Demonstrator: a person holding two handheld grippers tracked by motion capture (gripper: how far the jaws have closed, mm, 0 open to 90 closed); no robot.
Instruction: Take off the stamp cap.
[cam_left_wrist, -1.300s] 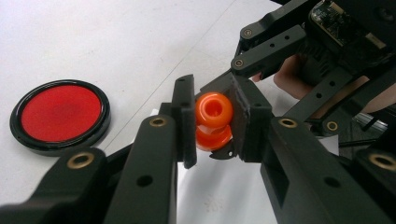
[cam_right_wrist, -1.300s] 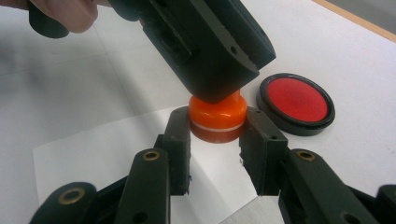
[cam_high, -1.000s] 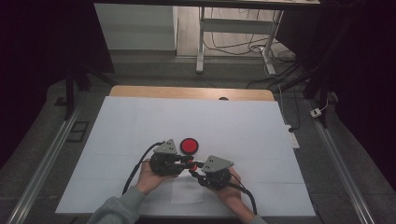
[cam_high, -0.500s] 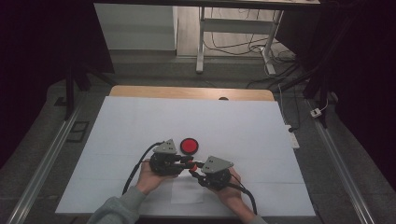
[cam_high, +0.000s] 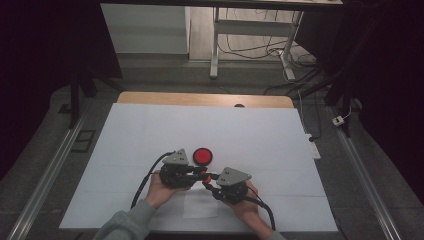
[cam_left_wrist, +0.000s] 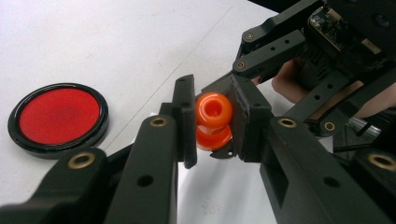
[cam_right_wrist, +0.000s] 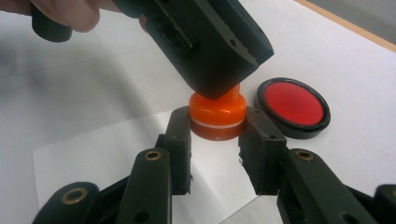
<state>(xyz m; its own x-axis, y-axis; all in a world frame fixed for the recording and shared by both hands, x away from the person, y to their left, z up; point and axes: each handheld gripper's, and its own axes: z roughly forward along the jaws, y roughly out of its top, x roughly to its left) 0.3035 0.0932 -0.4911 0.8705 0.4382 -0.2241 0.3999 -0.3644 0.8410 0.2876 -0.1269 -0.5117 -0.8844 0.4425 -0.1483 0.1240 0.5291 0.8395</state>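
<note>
Both claws (cam_high: 204, 176) — orange stamp (cam_left_wrist: 213, 120) betw. pads

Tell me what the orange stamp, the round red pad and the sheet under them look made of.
Orange stamp: likely glossy moulded plastic; bright highlights on its smooth body, pale seam round it.
Round red pad: shiny black rim, probably plastic, around a matte red inset, possibly an ink pad.
Sheet: thin white paper, matte, with straight cut edges.

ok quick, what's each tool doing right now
left tool: closed on the top of the orange stamp
right tool: closed on the stamp's base
</note>
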